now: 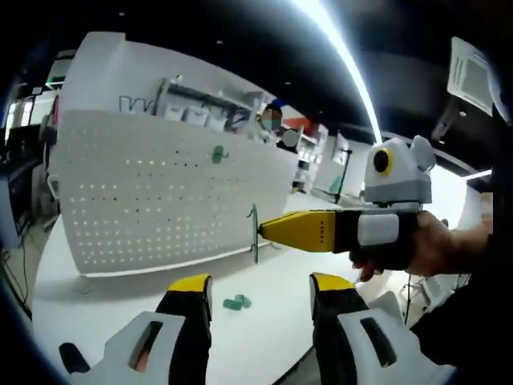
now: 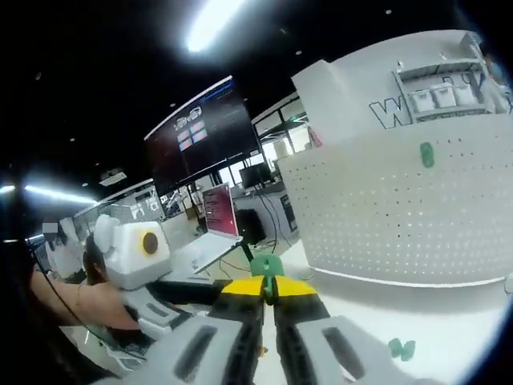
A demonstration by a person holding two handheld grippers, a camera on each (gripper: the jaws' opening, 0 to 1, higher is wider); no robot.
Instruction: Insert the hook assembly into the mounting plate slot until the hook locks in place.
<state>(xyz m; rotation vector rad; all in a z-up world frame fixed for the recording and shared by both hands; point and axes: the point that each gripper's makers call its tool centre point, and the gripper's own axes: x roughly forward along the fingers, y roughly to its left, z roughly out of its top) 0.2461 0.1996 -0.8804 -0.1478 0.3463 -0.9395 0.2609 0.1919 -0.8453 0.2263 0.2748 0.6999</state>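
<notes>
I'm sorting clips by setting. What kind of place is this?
Probably an open-plan office or lab: a white pegboard stands on a white table, with a large wall screen and a laptop behind.

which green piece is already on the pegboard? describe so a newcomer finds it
Start at the white pegboard standing upright on the table. High on its perforated face sits one small green clip. It is the only green piece mounted on the board; the green pieces lie loose on the table in front of it, and another green hook is pinched in the right hand-held gripper.
</notes>
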